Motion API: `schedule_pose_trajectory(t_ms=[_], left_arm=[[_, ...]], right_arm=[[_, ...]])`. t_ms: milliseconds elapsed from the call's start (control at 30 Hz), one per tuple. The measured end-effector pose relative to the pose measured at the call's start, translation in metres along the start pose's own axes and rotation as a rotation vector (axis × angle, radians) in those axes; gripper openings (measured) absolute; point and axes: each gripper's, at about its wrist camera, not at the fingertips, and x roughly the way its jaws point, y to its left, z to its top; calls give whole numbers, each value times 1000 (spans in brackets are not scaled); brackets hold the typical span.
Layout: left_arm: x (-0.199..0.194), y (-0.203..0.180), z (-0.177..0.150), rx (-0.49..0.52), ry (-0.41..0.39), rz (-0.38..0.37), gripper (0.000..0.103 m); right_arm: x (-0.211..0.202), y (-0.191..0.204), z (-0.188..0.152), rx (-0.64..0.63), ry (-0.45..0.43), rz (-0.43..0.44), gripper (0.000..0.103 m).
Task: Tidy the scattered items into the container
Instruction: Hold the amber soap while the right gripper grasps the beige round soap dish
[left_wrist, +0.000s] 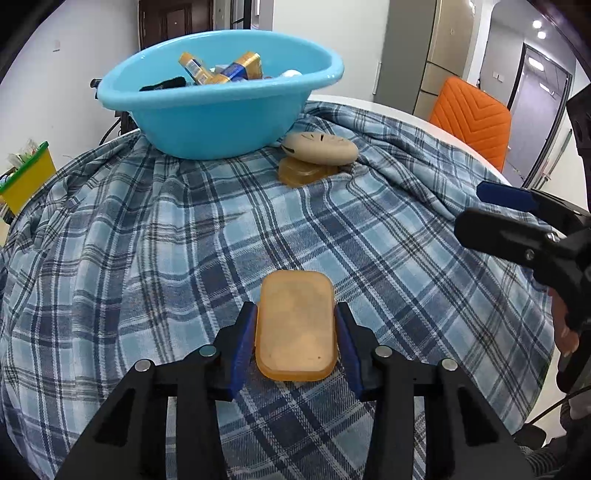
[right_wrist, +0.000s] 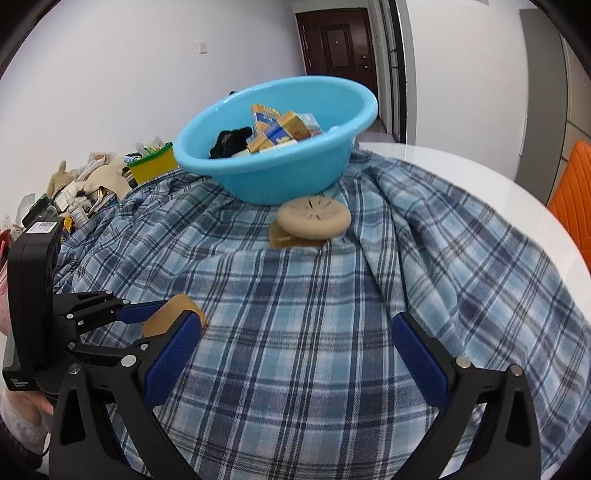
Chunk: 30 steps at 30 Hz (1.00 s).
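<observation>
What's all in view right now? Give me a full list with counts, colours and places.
basin: one, light blue, far side of the cloth, holding boxes and a black item
soap bar: one, amber, near side, between the left tool's pads
round beige disc: one, in front of the basin, resting on a second amber bar
plaid cloth: one, blue and white, covering the white table
orange chair: one, beyond the table
yellow bin: one, green rim, left of the basin
left tool: shut on the soap bar
right tool: open, empty
</observation>
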Motion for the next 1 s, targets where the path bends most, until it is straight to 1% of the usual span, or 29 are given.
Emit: schedule_pose_trajectory(t_ms=[167,233,300,467,700,900,1000], left_arm=[[-13,10,4,-37,-29,19,45],[-14,14,7,-70,-39,62,45],[-17,18,12,-109,-70,111,45],[-19,25,24,-157,-88,145,45],[-17,30,27,-171,-95,155,45],[-7,37,27,-192,-82,137,45],[-3,42,27,-207,-73,112,45]], right_arm=[[1,4,18,-24,-18,5,102],[5,4,26,-33,-25,-3,102],[12,2,33,-32,-26,-10,102],[38,-1,53,-21,0,-11,102],[80,-5,80,-27,37,-30,102],[115,-11,82,-32,80,-53,102],[126,-16,80,-18,93,-54,102]])
